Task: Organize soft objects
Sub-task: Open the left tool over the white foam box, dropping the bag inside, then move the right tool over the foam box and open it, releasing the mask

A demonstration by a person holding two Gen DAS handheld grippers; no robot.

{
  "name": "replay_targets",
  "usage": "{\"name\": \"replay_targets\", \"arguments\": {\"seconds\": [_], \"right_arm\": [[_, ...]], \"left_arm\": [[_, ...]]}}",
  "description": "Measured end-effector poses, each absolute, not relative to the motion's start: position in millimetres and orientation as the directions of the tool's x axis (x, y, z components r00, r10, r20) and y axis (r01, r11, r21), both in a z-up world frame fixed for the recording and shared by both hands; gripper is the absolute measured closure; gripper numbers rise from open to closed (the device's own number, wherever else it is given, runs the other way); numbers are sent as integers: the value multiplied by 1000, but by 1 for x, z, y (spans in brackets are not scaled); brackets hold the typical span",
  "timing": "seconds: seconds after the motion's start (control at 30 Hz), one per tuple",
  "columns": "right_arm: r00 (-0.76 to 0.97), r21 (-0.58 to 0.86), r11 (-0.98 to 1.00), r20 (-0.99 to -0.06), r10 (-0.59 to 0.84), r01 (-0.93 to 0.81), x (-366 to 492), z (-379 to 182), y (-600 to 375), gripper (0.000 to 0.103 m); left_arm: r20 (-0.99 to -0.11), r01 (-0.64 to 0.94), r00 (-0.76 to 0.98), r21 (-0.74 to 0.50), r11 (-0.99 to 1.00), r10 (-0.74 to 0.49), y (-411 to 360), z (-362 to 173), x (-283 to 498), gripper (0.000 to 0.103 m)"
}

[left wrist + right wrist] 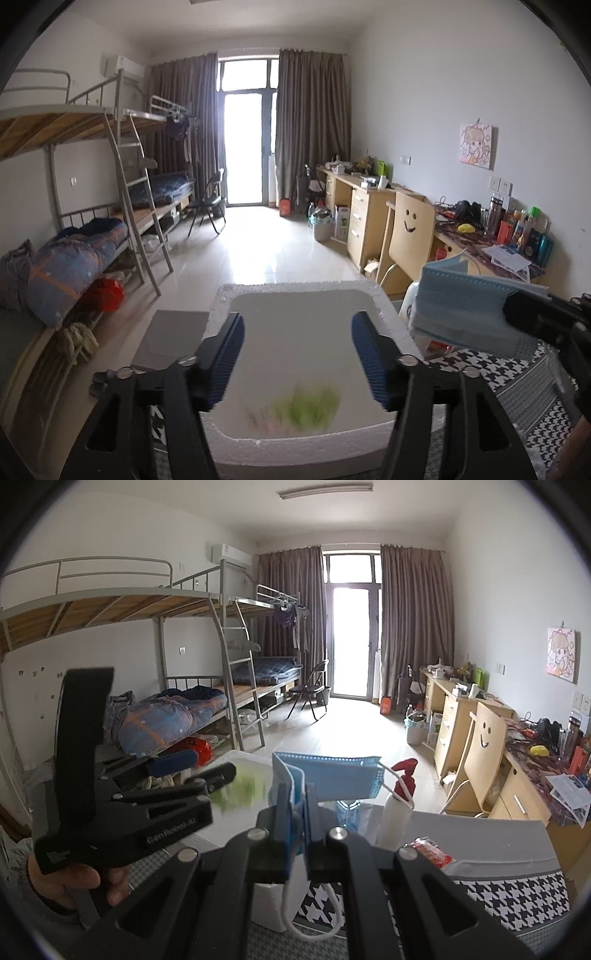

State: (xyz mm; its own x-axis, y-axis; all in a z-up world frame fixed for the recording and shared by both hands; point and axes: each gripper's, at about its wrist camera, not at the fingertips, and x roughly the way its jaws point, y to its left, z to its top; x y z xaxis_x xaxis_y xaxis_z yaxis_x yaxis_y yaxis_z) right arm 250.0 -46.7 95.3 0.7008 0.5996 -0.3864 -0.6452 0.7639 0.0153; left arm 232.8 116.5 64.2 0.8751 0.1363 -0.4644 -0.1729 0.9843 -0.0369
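Pale blue pleated face masks (325, 775) sit pinched in the right gripper (297, 805); the left gripper (297, 354) hangs spread over the white foam box (236, 295).

A stack of pale blue pleated face masks (325, 775) is being held in the air, folded, with its pleated band lying level and a white ear loop (306, 912) hanging beneath. A blurred green and pink soft object (306, 408) is being seen inside the white foam box (258, 446), near its front wall.
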Motion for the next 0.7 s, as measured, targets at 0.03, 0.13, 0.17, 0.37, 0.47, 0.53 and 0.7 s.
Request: {"name": "replay_targets", "arguments": {"seconds": [0.03,0.13,0.17,0.37,0.47,0.53,0.7], "right_arm": [[701,14,764,-387,599,-645,250,95,-47,95],[701,14,764,-387,599,-645,250,96,-46,95],[701,14,764,-387,599,-645,250,95,-46,95],[692,18,758,-393,605,-652,253,96,-42,95],[684,20,751,-397,612,-660,255,96,-38,95],[679,17,746,-401,615,-665,255,95,-35,95],[665,15,733,-407,626,-681,255,94,-29,95]], "left_arm": [[-468,-177,874,-50,983,134,119,64,232,23],[-443,-210,882,-66,975,160,125,69,224,4],[-431,-222,886,-72,972,171,127,71,221,2],[-419,-256,884,-62,965,207,131,76,211,1],[-422,-264,880,-49,963,220,134,76,208,1],[-422,-277,876,-46,960,232,136,76,206,1],[-420,-307,869,-45,950,261,145,75,199,1]]}}
